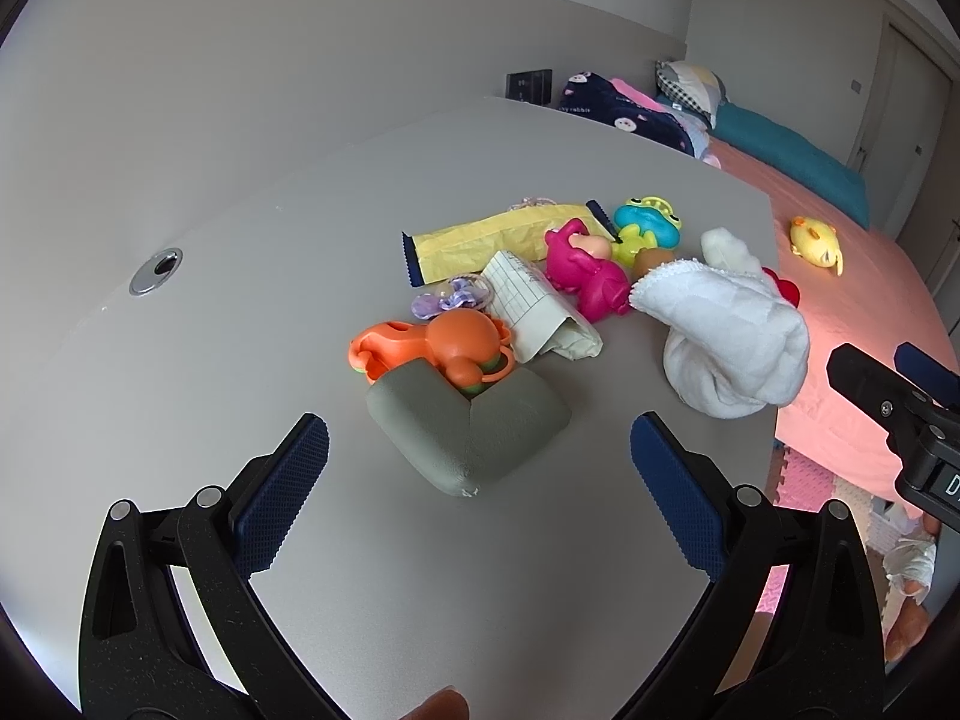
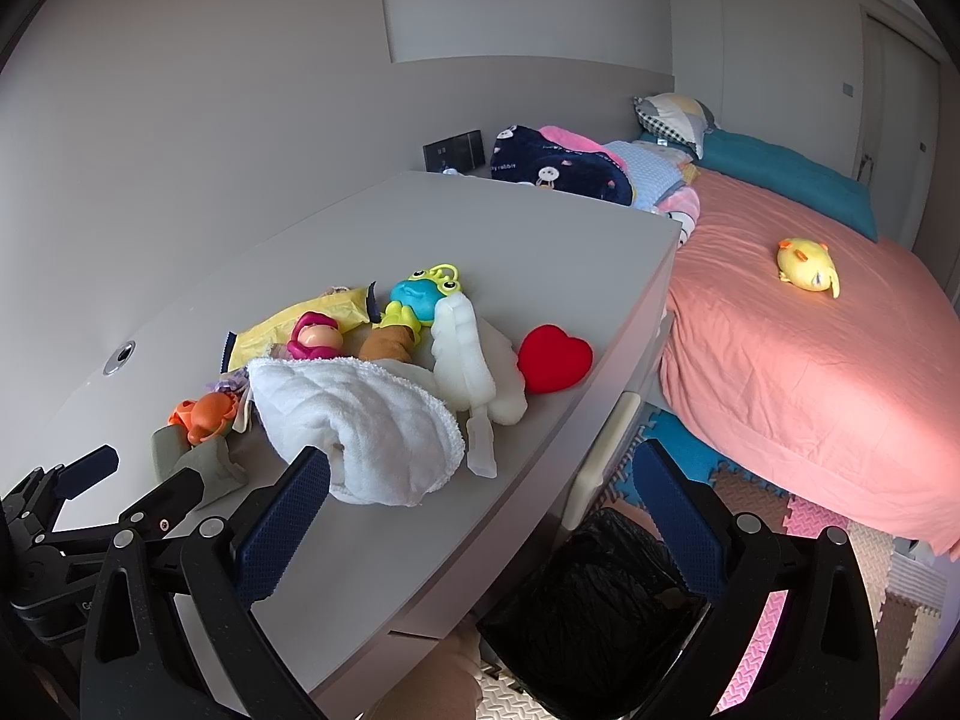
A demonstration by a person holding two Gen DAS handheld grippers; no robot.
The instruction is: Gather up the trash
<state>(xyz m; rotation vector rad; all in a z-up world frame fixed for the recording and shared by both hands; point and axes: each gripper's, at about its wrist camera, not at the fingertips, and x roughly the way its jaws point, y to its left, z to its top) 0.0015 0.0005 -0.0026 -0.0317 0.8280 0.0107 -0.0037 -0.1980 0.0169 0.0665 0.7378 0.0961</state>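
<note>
On the grey desk (image 1: 240, 312) lies a yellow wrapper (image 1: 480, 237) with dark ends, a folded lined paper (image 1: 528, 306) and a small purple wrapper (image 1: 447, 299), among plastic toys. My left gripper (image 1: 480, 450) is open, its fingers either side of a grey foam corner guard (image 1: 474, 426). My right gripper (image 2: 480, 492) is open and empty, over the desk's right edge, above a bin lined with a black bag (image 2: 594, 606) on the floor. The yellow wrapper also shows in the right wrist view (image 2: 300, 324).
An orange toy (image 1: 432, 345), a pink toy (image 1: 585, 279), a blue-green frog toy (image 1: 648, 225), a white towel (image 1: 732, 342) and a red heart (image 2: 553, 357) crowd the desk. A bed with a pink sheet (image 2: 810, 360) stands to the right, foam mats below.
</note>
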